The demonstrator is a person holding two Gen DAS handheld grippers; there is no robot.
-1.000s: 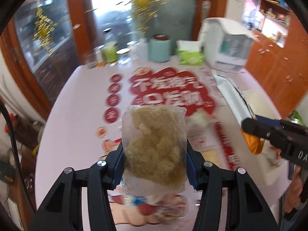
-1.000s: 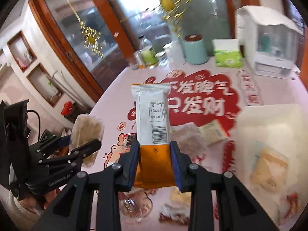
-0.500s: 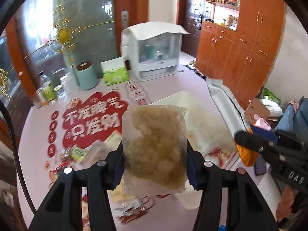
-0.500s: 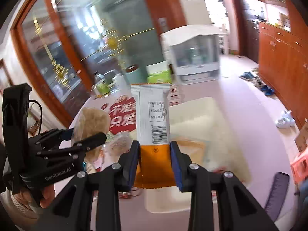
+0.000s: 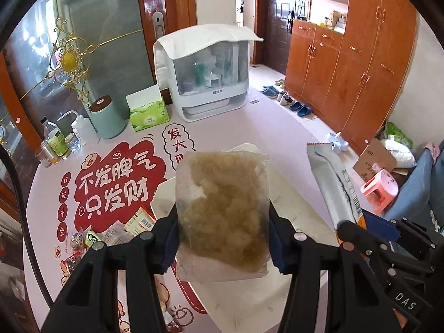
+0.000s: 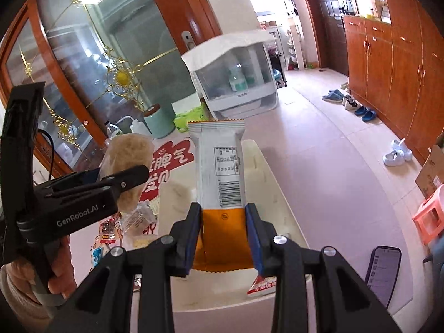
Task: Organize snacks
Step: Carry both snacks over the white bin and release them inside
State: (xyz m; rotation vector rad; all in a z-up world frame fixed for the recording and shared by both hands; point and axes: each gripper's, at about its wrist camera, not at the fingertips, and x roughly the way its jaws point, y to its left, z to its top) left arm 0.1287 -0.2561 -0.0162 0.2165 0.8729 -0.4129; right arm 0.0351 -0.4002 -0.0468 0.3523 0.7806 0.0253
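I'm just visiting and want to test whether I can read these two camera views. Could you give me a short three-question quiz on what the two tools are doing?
1. True or false: the left gripper has its jaws shut on the clear packet of pale shredded snack.
2. Multiple choice: the right gripper grips the white and orange snack bar by
A. its white top end
B. its orange bottom end
C. its barcode
3. Fill in: directly below both held snacks lies a white ____ on the table.

Key
1. True
2. B
3. Tray; a red-and-white wrapper already lies in it.
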